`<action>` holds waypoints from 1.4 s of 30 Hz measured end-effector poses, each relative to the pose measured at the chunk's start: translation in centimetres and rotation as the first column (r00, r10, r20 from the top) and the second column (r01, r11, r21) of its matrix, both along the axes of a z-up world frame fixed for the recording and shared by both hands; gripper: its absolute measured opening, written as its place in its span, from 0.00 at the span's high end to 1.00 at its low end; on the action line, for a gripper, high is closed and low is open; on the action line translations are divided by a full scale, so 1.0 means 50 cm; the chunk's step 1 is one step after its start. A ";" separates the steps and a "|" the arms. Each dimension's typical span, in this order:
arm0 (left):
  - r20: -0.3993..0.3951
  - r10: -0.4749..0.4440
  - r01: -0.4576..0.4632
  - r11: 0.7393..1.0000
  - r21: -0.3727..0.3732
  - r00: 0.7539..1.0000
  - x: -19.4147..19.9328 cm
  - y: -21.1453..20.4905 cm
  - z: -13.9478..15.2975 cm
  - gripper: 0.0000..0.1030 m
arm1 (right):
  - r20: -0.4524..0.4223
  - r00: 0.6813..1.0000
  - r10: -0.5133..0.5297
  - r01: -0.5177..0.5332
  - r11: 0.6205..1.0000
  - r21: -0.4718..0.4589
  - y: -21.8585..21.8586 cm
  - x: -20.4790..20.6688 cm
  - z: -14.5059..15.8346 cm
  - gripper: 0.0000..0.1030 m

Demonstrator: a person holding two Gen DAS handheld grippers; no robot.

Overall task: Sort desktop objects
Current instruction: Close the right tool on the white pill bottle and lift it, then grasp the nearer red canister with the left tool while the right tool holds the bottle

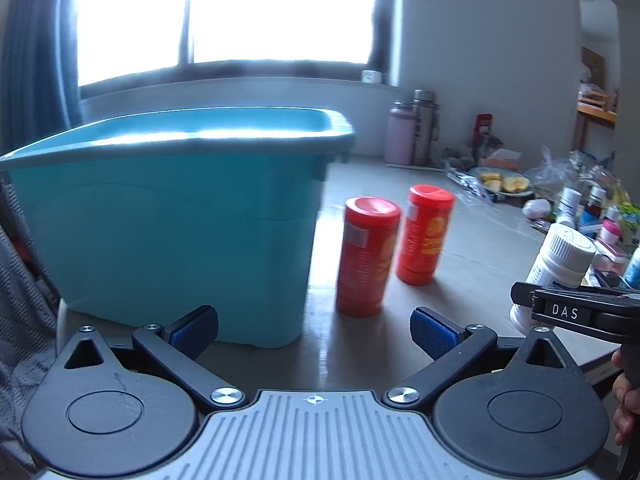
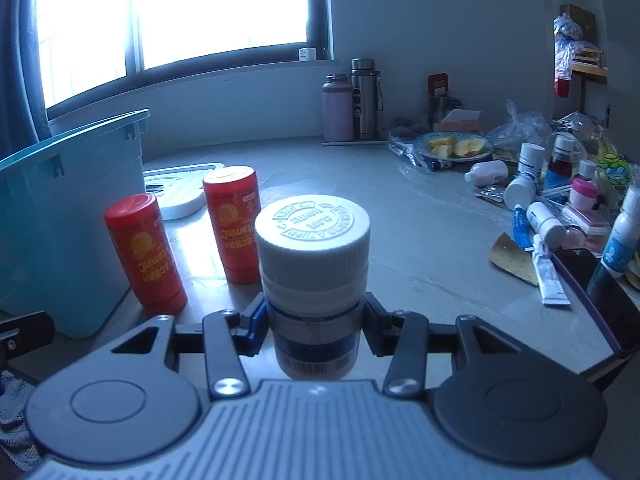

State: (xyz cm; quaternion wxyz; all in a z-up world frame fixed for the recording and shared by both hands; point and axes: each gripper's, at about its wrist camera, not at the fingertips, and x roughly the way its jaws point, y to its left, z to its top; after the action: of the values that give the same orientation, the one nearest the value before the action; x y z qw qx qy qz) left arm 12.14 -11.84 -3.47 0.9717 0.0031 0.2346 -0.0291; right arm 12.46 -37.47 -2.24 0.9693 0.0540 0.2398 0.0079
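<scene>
My right gripper [image 2: 314,330] is shut on a white pill bottle [image 2: 313,280] with a ribbed white cap, held upright just above the grey table [image 2: 420,248]. The same pill bottle [image 1: 560,264] shows at the right edge of the left wrist view, clamped in the right gripper [image 1: 532,300]. Two red vitamin tubes [image 2: 146,254] [image 2: 236,222] stand upright to its left, beside the teal bin [image 2: 60,216]. My left gripper [image 1: 314,332] stands open and empty, facing the teal bin [image 1: 172,216] and the two red tubes [image 1: 366,256] [image 1: 424,236].
Medicine bottles, tubes and plastic bags [image 2: 560,200] crowd the right side of the table. A plate of apple slices [image 2: 454,146] and two flasks [image 2: 352,100] stand at the back by the wall. A white flat lid [image 2: 180,188] lies behind the red tubes. A hand [image 1: 626,400] shows at lower right.
</scene>
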 end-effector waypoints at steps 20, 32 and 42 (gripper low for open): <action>0.035 -0.124 0.123 0.992 0.022 0.992 0.061 -0.077 -0.010 0.00 | -0.007 0.997 -0.072 0.071 0.997 -0.022 -0.042 -0.017 0.006 0.54; 0.032 -0.126 0.125 0.992 0.026 0.991 0.121 -0.114 -0.019 0.00 | -0.016 0.998 -0.069 0.068 0.997 -0.033 -0.059 -0.001 0.002 0.54; 0.017 -0.101 0.101 0.995 0.025 0.995 0.163 -0.133 -0.031 0.00 | -0.025 0.998 -0.061 0.060 0.998 -0.036 -0.070 0.014 -0.004 0.54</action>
State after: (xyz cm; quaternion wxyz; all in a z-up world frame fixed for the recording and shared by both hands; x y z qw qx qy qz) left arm 20.31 -18.47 -5.04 0.9709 0.0268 0.2257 -0.0754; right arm 13.16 -40.95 -2.45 0.9667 0.0440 0.2508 -0.0265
